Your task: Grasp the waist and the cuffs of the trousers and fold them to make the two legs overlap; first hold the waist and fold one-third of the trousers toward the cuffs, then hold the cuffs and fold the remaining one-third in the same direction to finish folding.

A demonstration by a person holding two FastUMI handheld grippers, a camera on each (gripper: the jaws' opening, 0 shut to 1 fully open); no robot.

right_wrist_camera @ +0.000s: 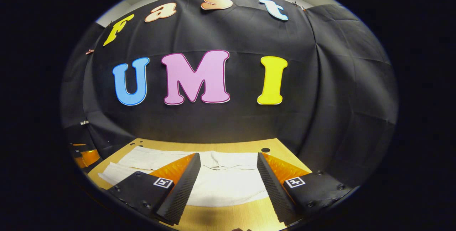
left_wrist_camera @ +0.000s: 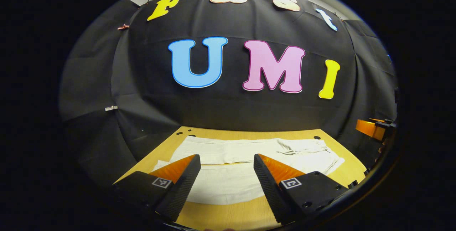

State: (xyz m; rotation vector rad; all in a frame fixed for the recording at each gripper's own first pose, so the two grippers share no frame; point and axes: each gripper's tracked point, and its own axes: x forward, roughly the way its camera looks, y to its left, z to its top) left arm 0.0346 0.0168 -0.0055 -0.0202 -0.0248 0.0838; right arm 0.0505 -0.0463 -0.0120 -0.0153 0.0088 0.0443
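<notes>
wooden table (left_wrist_camera: 228, 216) — white trousers (left_wrist_camera: 228, 181) spread flat

A: Trousers (left_wrist_camera: 245, 159): off-white, plain, no print; the same pale cream in the right gripper view (right_wrist_camera: 228, 181).

B: Table (left_wrist_camera: 228, 216): light yellow-tan wood grain, a few small dark round holes near the far edge (right_wrist_camera: 265, 150).

A: Booth wall cloth (left_wrist_camera: 228, 113): black, unpatterned apart from creases.

B: Left gripper (left_wrist_camera: 227, 161): small black-and-white square marker on each finger mount. Right gripper (right_wrist_camera: 228, 159) carries matching markers.
</notes>
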